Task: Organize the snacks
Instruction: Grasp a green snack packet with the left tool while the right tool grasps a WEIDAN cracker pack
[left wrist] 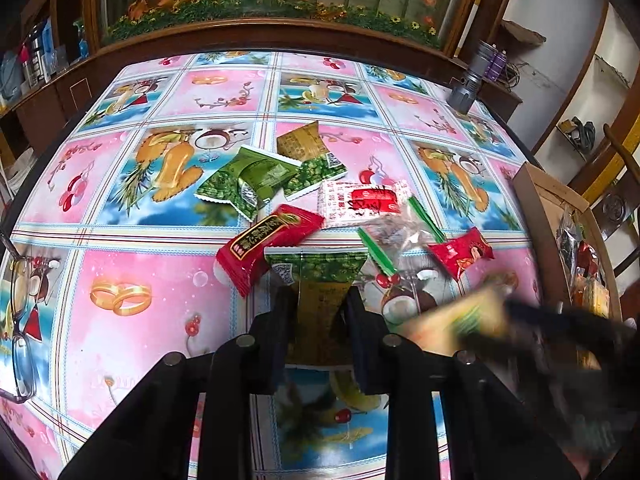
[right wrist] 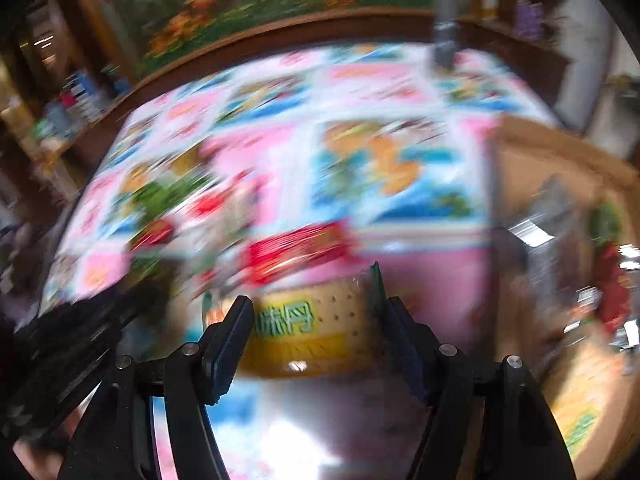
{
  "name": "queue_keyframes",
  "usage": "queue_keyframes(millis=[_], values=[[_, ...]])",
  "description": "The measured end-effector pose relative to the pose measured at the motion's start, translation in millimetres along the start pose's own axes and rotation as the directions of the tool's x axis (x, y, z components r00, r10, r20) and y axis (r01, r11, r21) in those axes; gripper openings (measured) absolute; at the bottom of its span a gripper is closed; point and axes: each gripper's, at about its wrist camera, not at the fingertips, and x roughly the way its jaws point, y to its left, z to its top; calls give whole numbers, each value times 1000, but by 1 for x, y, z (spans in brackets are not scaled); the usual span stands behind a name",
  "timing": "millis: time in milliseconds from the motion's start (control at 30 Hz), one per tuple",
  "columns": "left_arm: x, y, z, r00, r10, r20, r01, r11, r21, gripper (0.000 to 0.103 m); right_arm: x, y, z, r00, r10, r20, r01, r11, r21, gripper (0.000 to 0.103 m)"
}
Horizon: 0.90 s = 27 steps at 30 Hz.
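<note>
Left gripper (left wrist: 320,300) narrowed onto a green-and-gold snack packet (left wrist: 318,280), both pads pressing its sides; the packet's far end lies on the table with a QR-type code on its left corner. Right gripper (right wrist: 316,320) closed to a middling width around a yellow cracker packet (right wrist: 320,336), lifted clear of the tablecloth (right wrist: 420,280); green characters on its face, too smeared to read. The left view is sharp and shows what the right cannot: the loose pile in mid-table, with two green packets (left wrist: 244,178), a gold-and-green one (left wrist: 308,152) behind them, a long red bar (left wrist: 266,242) with gold characters on a dark band just left of the held packet, a white-and-red sachet (left wrist: 362,202), a clear wrapper with green edges (left wrist: 394,236) and a small red candy (left wrist: 462,252) to the right. Print on all of these too small to make out. Eyeglasses (left wrist: 20,316) at the near left edge, a grey torch (left wrist: 470,84) standing at the far right corner. Cardboard box (left wrist: 548,240) at the right edge, with packets already inside. The right view is heavily motion-blurred; it shows the box's brown interior (right wrist: 560,208) large at right, and the red bar (right wrist: 296,252) just beyond the held crackers.
</note>
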Motion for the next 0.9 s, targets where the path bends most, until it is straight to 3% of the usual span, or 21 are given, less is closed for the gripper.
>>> queue_keyframes(millis=[33,67,200,333,433,600,700,800,900], values=[[0,2,1,1000,9,1,-9,1000,-3,25,-3,5,-4,994,106,-25,-106,994,-7,72],[1,5,2,1000,10,1,-10,1000,-9,25,-6,6,-5,988,151,-25,-151,988,1,73],[3,17,6,999,-47,-14,46,998,-51,26,-18,6,-4,993,106,47,-105,994,-29,73],[2,20,6,998,-56,-14,55,997,-63,25,-6,8,-3,983,168,72,-165,985,-39,73],[2,24,7,999,-52,-14,51,996,-69,25,0,20,-3,988,126,87,-117,988,-98,73],[4,32,9,998,-56,-23,54,994,-92,29,-7,34,-16,971,234,-54,-241,948,-210,79],[5,32,9,999,-47,-27,44,995,-87,31,-17,50,-27,984,177,-22,-174,924,-341,79],[6,31,9,999,-39,-27,36,996,-86,32,-24,60,-30,988,94,123,-35,908,-417,80],[6,30,8,999,-34,-25,32,996,-80,32,-8,58,-25,986,129,104,-81,925,-372,82]])
